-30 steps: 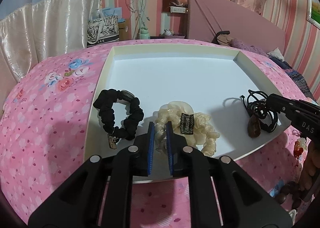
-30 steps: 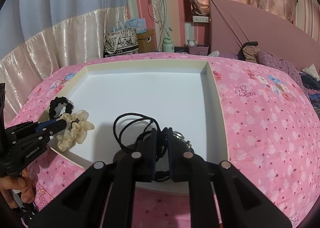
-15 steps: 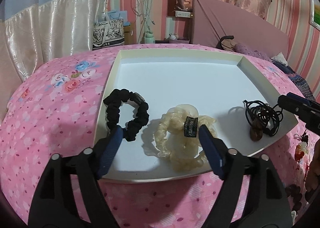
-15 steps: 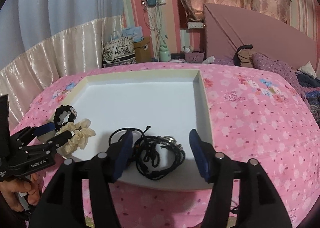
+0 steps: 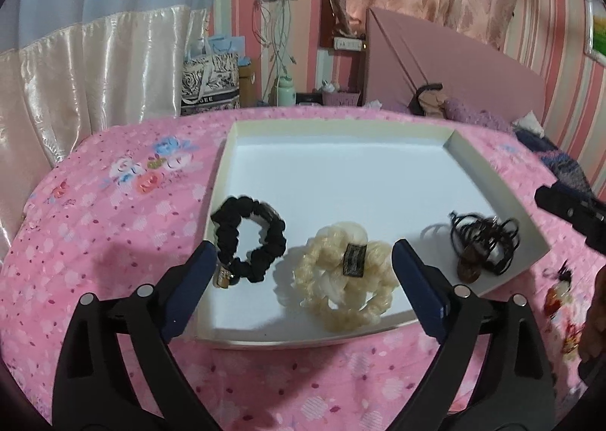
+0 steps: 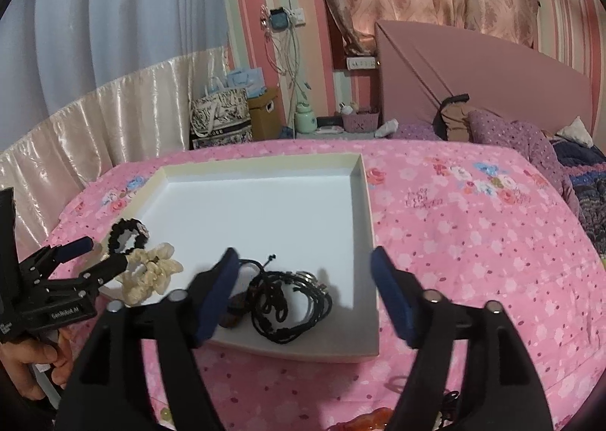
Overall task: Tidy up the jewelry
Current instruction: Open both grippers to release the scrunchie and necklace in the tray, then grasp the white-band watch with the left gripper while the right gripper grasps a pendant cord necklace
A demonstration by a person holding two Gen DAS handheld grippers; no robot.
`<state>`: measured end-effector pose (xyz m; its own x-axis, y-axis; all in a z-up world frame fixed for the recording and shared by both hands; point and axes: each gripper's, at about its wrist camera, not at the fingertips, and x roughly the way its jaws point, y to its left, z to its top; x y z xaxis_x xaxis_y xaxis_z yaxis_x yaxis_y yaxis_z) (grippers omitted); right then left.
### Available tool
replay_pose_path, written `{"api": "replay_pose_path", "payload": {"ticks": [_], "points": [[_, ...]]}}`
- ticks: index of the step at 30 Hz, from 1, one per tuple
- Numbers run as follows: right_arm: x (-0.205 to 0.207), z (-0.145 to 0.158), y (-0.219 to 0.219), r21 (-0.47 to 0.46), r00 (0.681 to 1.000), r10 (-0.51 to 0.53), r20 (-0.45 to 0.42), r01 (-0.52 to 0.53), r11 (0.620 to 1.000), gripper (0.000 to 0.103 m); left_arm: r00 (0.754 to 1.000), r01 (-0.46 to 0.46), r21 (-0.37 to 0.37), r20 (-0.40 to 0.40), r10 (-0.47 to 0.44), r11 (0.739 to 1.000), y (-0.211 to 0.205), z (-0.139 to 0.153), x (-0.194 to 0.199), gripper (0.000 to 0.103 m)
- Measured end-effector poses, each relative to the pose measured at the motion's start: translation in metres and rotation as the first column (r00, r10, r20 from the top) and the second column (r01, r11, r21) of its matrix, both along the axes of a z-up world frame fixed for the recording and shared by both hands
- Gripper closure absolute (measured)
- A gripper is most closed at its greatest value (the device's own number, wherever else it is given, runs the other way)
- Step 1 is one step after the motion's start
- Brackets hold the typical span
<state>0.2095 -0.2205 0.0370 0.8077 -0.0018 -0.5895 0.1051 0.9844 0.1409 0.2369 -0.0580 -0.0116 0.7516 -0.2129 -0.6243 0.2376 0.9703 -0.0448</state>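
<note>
Fingers first: my left gripper (image 5: pixel 303 279) stands wide open with nothing in it, its two blue pads (image 5: pixel 185 294) spread to either side of the cream scrunchie (image 5: pixel 342 281), above the near edge of the tray (image 5: pixel 341 128). My right gripper (image 6: pixel 305 294) is just as wide and just as empty, its pads straddling the cord bundle (image 6: pixel 291 302) at the tray's near right corner.

I count three items in the tray, all along its near edge: one black scrunchie (image 5: pixel 250 238), ruffled fabric in a ring with a small metal charm; one cream scrunchie, puffy and glossy, with a dark square tag; one tangle of thin black cords with a brown stone pendant. The scrunchies lie just beside each other; the cords lie well apart to the right.

The tray is one shallow square box, white floor, cream walls. It sits on a pink floral bedspread (image 6: pixel 473 241).
</note>
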Motion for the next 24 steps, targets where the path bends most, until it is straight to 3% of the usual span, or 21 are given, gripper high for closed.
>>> {"api": "replay_pose_path", "payload": {"ticks": [12, 19, 24], "points": [[-0.044, 0.026, -0.044, 0.018, 1.000, -0.011, 0.012, 0.011, 1.000, 0.022, 0.999, -0.005, 0.005, 0.051, 0.005, 1.000, 0.022, 0.042, -0.041, 0.007], [-0.093, 0.006, -0.080, -0.031, 0.997, -0.063, -0.054, 0.061, 0.998, 0.022, 0.999, 0.032, -0.003, 0.029, -0.032, 0.999, 0.024, 0.029, -0.086, 0.007], [-0.099, -0.021, -0.089, -0.038, 0.991, -0.051, -0.120, 0.047, 0.998, 0.028, 0.995, 0.098, 0.023, 0.008, -0.099, 0.995, -0.002, 0.018, -0.119, 0.007]]}}
